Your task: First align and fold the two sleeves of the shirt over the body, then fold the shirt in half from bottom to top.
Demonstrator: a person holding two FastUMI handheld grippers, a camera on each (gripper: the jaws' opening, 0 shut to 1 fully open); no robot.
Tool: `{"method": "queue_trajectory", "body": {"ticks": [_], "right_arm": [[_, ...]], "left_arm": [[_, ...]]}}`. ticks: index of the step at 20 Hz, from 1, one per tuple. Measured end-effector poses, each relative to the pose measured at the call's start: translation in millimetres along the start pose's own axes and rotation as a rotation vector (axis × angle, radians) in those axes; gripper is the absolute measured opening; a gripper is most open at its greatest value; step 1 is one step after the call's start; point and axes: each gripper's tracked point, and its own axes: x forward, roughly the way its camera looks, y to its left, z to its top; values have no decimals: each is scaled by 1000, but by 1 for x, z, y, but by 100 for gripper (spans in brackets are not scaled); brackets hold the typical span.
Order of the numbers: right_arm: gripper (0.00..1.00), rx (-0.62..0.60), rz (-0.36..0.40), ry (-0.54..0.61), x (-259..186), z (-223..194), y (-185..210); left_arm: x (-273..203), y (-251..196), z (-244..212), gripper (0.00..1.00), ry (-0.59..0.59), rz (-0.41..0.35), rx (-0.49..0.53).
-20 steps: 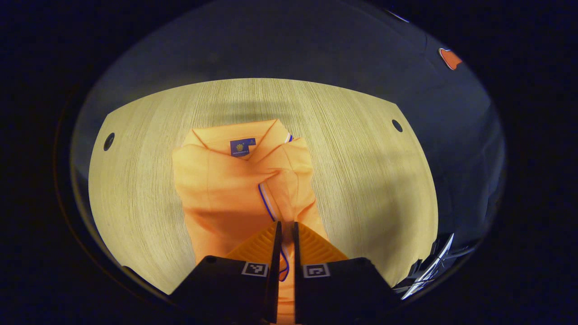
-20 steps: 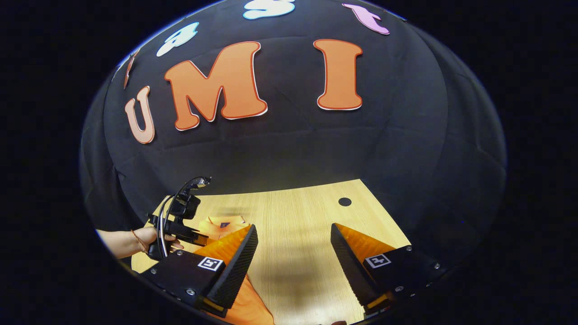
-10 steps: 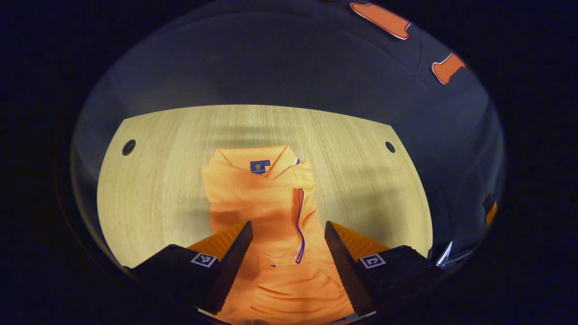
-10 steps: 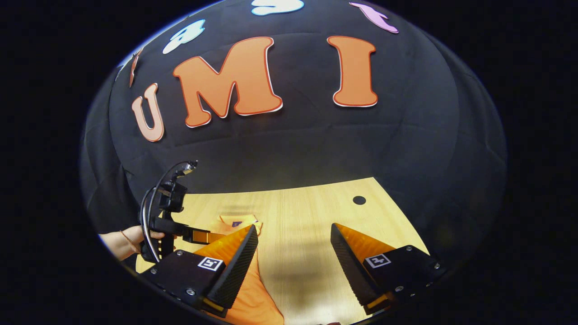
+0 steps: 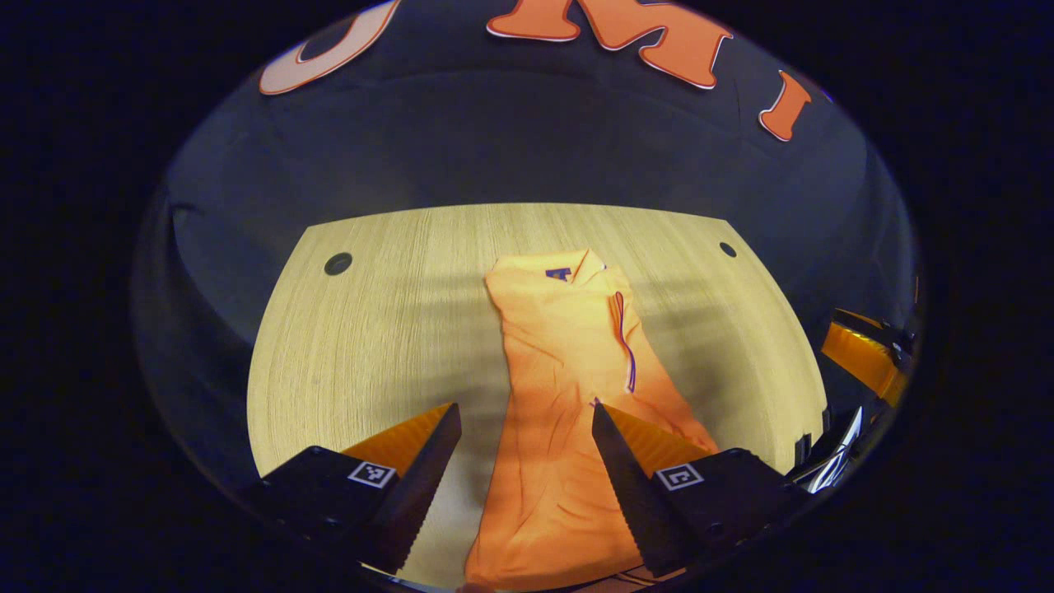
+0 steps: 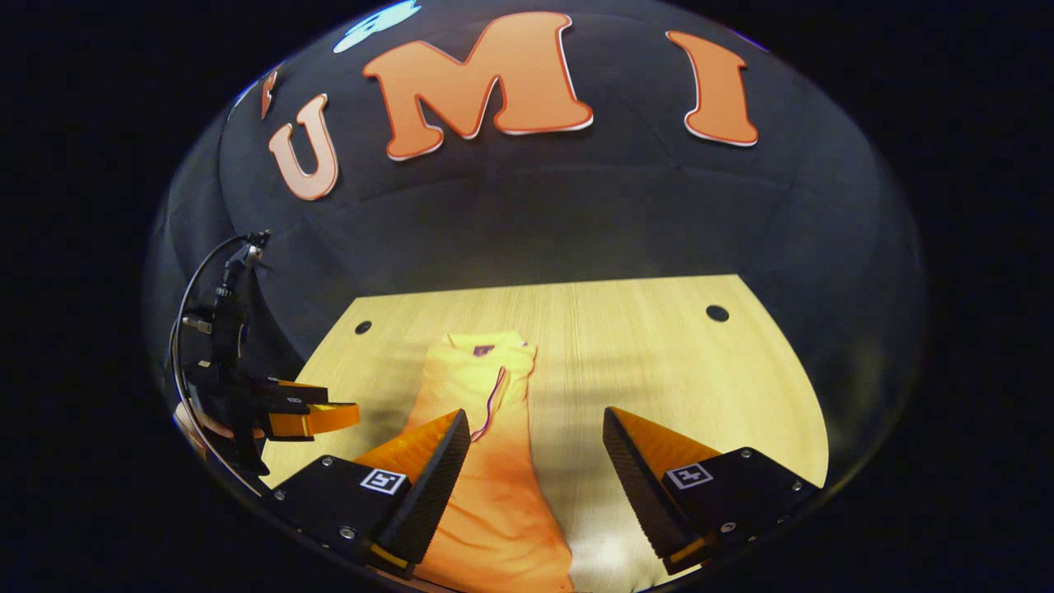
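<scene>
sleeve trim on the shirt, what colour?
Blue, edging the folded sleeve on the orange shirt. Clearest in the left gripper view.

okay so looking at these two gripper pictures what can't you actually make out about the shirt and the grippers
- Orange shirt: its bottom hem is cut off at the lower edge of the left gripper view, partly behind the left gripper.
- Small blue collar label: too small to make out in the right gripper view.
- Right gripper: one finger covers the shirt's near left edge.

Left gripper view: above the near end of the bench (image 5: pixel 370 329), facing the far wall.
Right gripper view: likewise, set farther right.
Shared: shirt (image 5: pixel 568 371) (image 6: pixel 486 461), bench top.
</scene>
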Motion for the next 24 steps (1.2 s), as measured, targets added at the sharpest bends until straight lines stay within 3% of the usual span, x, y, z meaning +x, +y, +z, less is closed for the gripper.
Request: {"method": "queue_trajectory", "body": {"ticks": [5, 8, 14, 18, 24], "right_arm": [[99, -31, -26, 275, 10, -101, 7], [99, -31, -34, 431, 17, -127, 10], [100, -25, -17, 621, 14, -141, 12], [99, -28, -48, 703, 6, -187, 7], [99, -75, -93, 735, 11, -203, -3]], "left_arm": [[-19, 25, -111, 99, 110, 58, -45], [-20, 22, -176, 99, 211, 50, -57], [-17, 8, -223, 99, 320, 78, -64], [-8, 2, -262, 99, 402, 125, -68], [-2, 0, -283, 99, 444, 162, -84]]}}
